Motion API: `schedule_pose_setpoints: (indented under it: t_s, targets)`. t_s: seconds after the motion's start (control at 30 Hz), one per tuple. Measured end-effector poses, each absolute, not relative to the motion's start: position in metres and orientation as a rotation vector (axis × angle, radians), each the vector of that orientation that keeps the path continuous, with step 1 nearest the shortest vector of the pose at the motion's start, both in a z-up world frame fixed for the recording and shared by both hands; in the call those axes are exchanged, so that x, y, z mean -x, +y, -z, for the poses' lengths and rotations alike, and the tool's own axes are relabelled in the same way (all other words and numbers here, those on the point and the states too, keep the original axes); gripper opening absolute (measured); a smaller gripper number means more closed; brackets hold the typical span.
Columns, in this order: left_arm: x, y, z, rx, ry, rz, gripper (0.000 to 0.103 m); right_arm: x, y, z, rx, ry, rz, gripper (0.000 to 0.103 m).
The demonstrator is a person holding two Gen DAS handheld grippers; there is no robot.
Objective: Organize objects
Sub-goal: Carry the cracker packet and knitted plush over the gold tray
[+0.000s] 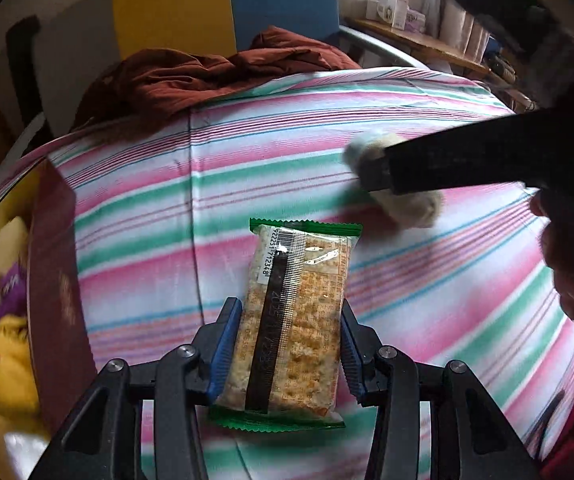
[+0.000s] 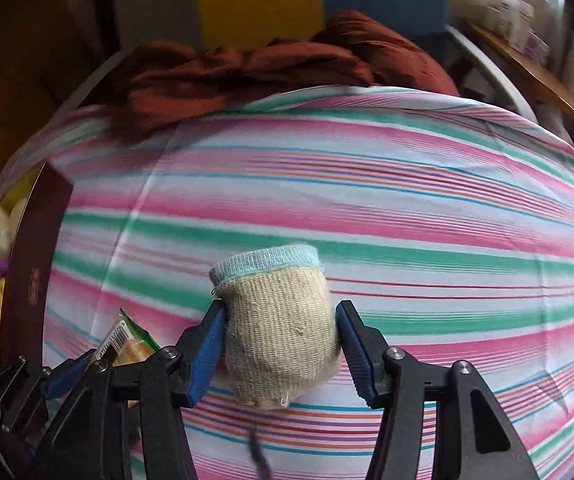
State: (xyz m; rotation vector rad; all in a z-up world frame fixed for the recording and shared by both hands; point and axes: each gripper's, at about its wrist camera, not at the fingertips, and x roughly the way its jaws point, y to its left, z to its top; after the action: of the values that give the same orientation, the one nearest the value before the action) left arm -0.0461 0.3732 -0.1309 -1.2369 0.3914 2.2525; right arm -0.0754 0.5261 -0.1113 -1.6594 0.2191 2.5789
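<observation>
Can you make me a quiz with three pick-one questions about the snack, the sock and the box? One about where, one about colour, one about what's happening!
1. Where is the dark red box?
A. At the left side of the striped cloth
B. On top of the rust-brown fabric
C. Between the right gripper's fingers

2. What colour is the cuff of the rolled sock?
A. Purple
B. Light blue
C. Black

3. What is the left gripper doing?
A. Wide open and holding nothing
B. Shut on the cracker packet
C. Shut on the sock

Answers:
1. A, the box stands at the cloth's left edge in both views.
2. B, a pale blue band tops the beige knit.
3. B, its blue pads press both sides of the packet; the right gripper has the sock.
</observation>
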Motion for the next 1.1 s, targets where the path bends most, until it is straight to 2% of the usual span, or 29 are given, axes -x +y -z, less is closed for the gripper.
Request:
schedule_pose_setpoints:
  t_s: [0.57,1.1]
  targets:
    - [0.021,0.352,0.125,1.14,0.38,-2.267,0.046,0.076,0.503,0.112,1.656,0.151,-2.648,0.056]
    - [0.003,0.295,0.054,0.954,0.284,-2.353,0.045,0.073,0.494,0.116,1.637,0.069,-2.61,0.056]
